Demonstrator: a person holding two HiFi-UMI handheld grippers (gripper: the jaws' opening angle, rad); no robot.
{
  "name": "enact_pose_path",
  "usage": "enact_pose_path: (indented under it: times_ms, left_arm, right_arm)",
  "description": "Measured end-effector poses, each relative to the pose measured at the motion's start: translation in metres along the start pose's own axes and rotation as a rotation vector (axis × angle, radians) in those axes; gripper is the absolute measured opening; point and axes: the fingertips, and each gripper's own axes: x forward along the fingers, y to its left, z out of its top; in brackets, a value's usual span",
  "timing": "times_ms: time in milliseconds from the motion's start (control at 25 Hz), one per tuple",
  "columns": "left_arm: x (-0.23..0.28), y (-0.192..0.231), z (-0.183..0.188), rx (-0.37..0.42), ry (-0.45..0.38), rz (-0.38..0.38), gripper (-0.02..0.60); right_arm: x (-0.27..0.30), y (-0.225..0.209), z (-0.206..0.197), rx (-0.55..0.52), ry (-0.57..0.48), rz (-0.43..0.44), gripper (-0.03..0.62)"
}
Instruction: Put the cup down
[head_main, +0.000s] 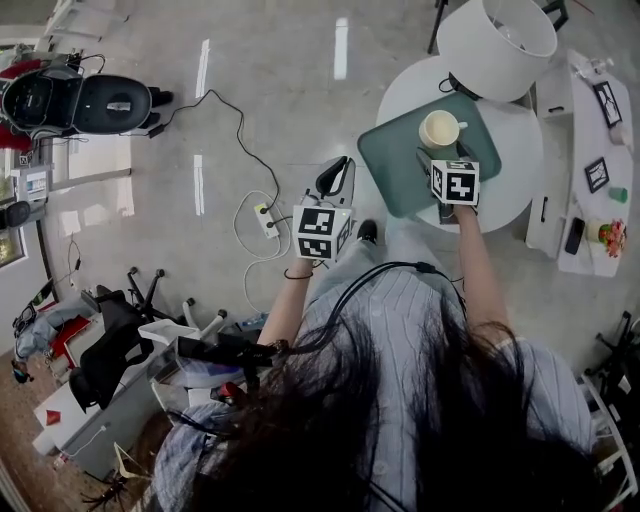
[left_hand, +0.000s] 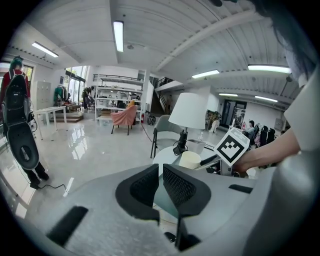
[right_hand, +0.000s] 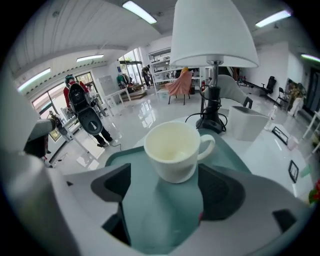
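On teal tray (right_hand: 162, 217), round glossy cup (right_hand: 172, 155).

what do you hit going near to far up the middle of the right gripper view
right gripper → cup → lamp base → pink chair

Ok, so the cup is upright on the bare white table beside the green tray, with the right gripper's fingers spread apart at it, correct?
Not quite. The cup stands upright on the green tray itself, not on the bare white table beside it; the right gripper view shows green tray under and around its base. The right gripper does have its fingers spread apart at it.
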Motion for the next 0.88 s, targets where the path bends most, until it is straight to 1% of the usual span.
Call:
enact_pose_path:
  times_ms: [240,360,480,680,880]
  left_arm:
    - [-0.007,-0.005,0.003,0.013,-0.027,-0.027,0.037]
    - [-0.012,-0.008,0.005,0.02,-0.039,-0.041,0.037]
    - [-0.022,-0.009,0.005,0.027,-0.053,-0.052,0.037]
    - [-0.042,-0.01,0.004,0.036,-0.077,-0.075,0.037]
    - [-0.059,-0.015,-0.005,0.036,-0.086,-0.105,0.037]
  right_arm:
    - [-0.035,0.016,0.011,0.048,-0.085,0.031,0.403]
    - [-0.052,0.028,0.015,0.109,-0.131,0.074,0.403]
    - [-0.07,0.037,0.017,0.166,-0.188,0.068,0.403]
    - [-0.095,0.064,0.016,0.135,-0.23,0.066,0.402]
    - [-0.121,0.092,0.012,0.152,-0.29,0.093,0.402]
